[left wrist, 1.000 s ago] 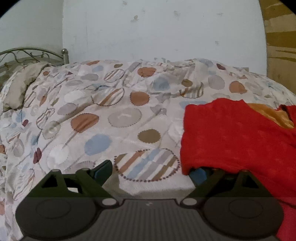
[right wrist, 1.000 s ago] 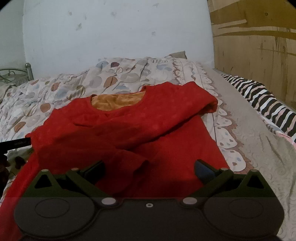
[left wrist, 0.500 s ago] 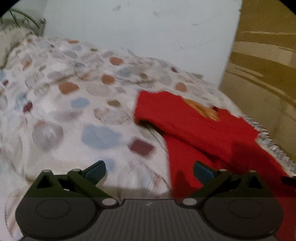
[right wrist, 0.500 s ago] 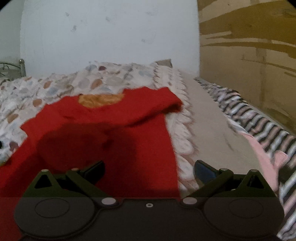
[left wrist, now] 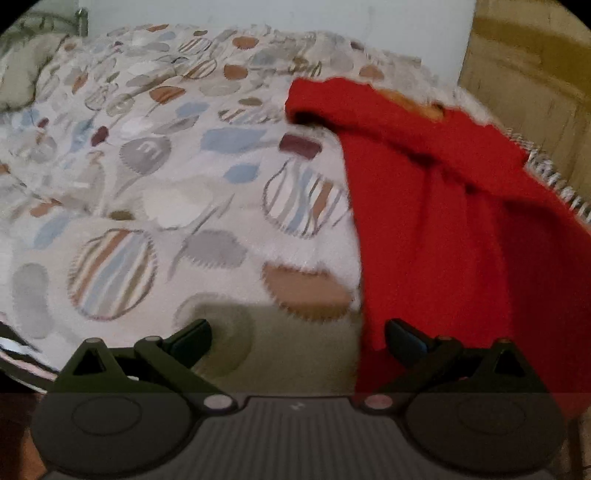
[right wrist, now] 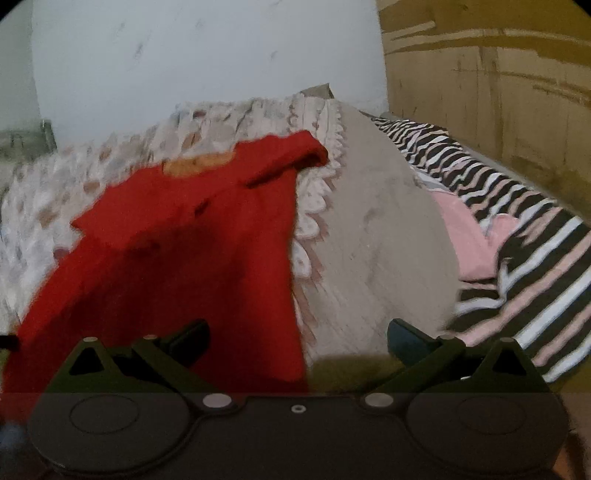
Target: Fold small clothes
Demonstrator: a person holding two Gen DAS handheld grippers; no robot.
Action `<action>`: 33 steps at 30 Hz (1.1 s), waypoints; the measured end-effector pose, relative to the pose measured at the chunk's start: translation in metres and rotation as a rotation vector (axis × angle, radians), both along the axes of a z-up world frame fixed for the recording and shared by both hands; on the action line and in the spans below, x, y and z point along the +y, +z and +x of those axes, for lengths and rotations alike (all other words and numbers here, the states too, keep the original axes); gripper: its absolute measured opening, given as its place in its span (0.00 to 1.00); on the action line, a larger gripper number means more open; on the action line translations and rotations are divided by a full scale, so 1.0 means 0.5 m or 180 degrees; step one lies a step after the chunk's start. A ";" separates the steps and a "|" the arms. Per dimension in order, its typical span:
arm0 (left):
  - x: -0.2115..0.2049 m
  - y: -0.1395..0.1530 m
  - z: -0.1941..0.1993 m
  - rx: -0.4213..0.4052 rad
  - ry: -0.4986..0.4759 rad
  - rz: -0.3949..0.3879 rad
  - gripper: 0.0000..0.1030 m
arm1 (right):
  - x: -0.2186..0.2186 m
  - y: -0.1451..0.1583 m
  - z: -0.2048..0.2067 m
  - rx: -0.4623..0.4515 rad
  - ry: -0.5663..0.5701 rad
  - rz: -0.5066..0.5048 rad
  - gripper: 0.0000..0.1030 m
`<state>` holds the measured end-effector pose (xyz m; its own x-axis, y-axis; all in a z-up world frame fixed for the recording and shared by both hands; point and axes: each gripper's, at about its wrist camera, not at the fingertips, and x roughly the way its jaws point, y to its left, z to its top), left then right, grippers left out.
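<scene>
A small red top [left wrist: 454, 229] with an orange inner collar lies on the bed, its sleeves folded across its body. In the left wrist view it fills the right side, hem toward me. My left gripper [left wrist: 297, 338] is open above the garment's left edge near the hem, one finger over the quilt, the other over red cloth. In the right wrist view the red top [right wrist: 177, 258] lies at left. My right gripper [right wrist: 297, 338] is open above its right edge, with nothing between the fingers.
A patterned quilt [left wrist: 155, 192] with coloured circles covers the bed. Right of the top runs a beige sheet [right wrist: 373, 236], then a pile of striped and pink clothes [right wrist: 517, 251]. A wooden board [right wrist: 487, 81] and white wall stand behind. A metal bedframe [left wrist: 40, 22] is at far left.
Both grippers drew back toward the garment's hem and spread apart to its left and right edges. The left jaws widened slightly and tilted further down. The top lies unmoved.
</scene>
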<state>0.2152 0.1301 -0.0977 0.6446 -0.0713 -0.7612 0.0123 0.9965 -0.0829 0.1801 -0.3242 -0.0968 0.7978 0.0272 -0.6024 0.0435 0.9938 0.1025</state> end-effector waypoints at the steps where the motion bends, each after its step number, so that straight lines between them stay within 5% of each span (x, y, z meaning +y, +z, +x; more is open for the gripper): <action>1: 0.000 0.001 -0.008 -0.0007 -0.0002 0.0011 0.99 | 0.001 -0.002 -0.011 0.0022 0.0009 -0.0106 0.99; 5: 0.009 0.008 -0.031 0.0082 0.0187 -0.0092 0.99 | -0.008 -0.017 -0.056 0.0145 -0.0051 -0.0546 0.99; 10: 0.010 0.034 -0.059 0.0065 0.0355 -0.0088 1.00 | -0.032 -0.017 -0.111 0.0020 0.0054 -0.0706 0.99; 16: -0.009 0.068 -0.085 -0.0038 0.0326 -0.0070 1.00 | 0.024 -0.044 -0.148 -0.0288 0.0808 -0.1517 1.00; 25: -0.027 0.099 -0.095 -0.0093 0.0342 -0.0018 1.00 | 0.168 -0.170 -0.162 -0.0789 0.1805 -0.2995 0.99; 29: -0.031 0.103 -0.096 -0.0100 0.0346 0.0005 1.00 | 0.204 -0.216 -0.139 -0.0804 0.1815 -0.3460 0.99; 33: -0.036 0.104 -0.097 -0.0093 0.0314 0.0024 1.00 | 0.204 -0.218 -0.113 -0.0822 0.1742 -0.3518 0.92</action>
<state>0.1667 0.1121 -0.0456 0.6701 -0.0006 -0.7422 -0.0838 0.9936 -0.0764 0.1235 -0.2224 -0.2057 0.9390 -0.0272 -0.3427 -0.2975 0.4356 -0.8496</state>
